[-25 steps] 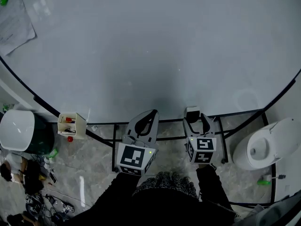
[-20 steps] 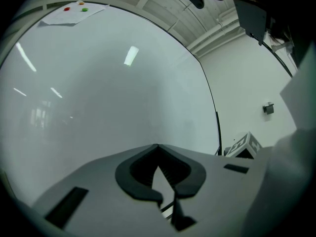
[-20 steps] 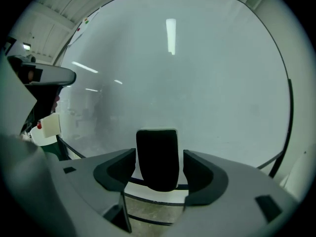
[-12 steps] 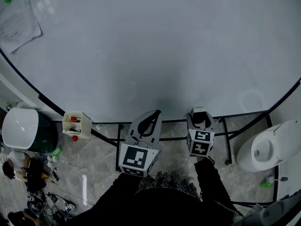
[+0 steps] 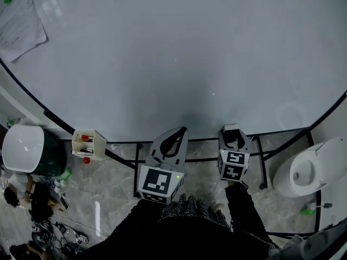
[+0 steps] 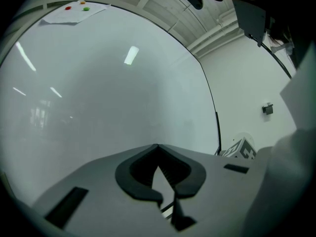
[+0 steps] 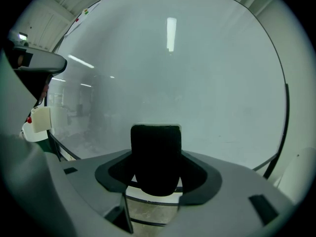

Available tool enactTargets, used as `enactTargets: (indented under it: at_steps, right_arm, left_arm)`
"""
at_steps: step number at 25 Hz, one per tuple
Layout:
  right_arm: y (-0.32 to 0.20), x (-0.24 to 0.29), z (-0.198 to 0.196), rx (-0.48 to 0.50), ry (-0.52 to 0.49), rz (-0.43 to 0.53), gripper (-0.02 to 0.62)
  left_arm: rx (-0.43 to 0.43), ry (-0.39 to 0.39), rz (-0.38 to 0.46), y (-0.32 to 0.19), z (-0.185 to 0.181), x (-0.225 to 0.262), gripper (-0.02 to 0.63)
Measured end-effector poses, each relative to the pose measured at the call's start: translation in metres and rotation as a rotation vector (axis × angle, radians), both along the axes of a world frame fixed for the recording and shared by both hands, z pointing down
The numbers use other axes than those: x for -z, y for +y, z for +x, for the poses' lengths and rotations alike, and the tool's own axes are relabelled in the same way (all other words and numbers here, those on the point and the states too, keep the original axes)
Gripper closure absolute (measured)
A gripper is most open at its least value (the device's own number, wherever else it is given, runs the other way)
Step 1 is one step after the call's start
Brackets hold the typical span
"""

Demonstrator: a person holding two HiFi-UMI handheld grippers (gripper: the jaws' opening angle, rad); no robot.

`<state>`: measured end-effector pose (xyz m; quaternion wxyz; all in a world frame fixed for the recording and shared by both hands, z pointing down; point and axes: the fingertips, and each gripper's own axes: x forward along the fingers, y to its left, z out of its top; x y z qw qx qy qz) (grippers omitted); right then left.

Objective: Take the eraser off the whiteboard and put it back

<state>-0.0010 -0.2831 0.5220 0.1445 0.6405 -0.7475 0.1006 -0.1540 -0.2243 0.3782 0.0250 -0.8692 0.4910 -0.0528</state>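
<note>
1. Your right tongs [image 5: 232, 138] are at the bottom edge of the whiteboard [image 5: 173, 53], right of its middle. The eraser [image 7: 156, 157] stands between them, against the board.
2. A second ago those tongs stood plainly wider, with clear space on either side of the eraser. Now they are closing, and the right gripper view shows their tips meeting its two sides with no gap.
3. Your right hand has also come in nearer to the board and a little lower, so in the head view less of the eraser shows beyond the tongs than before.
4. The eraser itself has kept its spot on the board's bottom edge.
5. Your left tongs [image 5: 180, 130] have their tips together with nothing between them. They point at the bottom edge just left of the right ones, and they have not moved.
6. The sheet of paper [image 5: 21, 23] is still at the board's upper left corner.
</note>
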Motion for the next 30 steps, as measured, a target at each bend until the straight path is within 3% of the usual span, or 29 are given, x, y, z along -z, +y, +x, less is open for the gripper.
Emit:
enactTargets:
  at_steps: [14, 30]
  right_arm:
    - [0.017, 0.013, 0.021, -0.014, -0.044, 0.000, 0.330]
    - [0.068, 0.096, 0.060, -0.045, -0.096, 0.080, 0.330]
  left_arm:
    - [-0.023, 0.021, -0.002, -0.006, 0.009, -0.002, 0.600]
    - [-0.115, 0.019, 0.026, -0.008, 0.036, 0.003, 0.600]
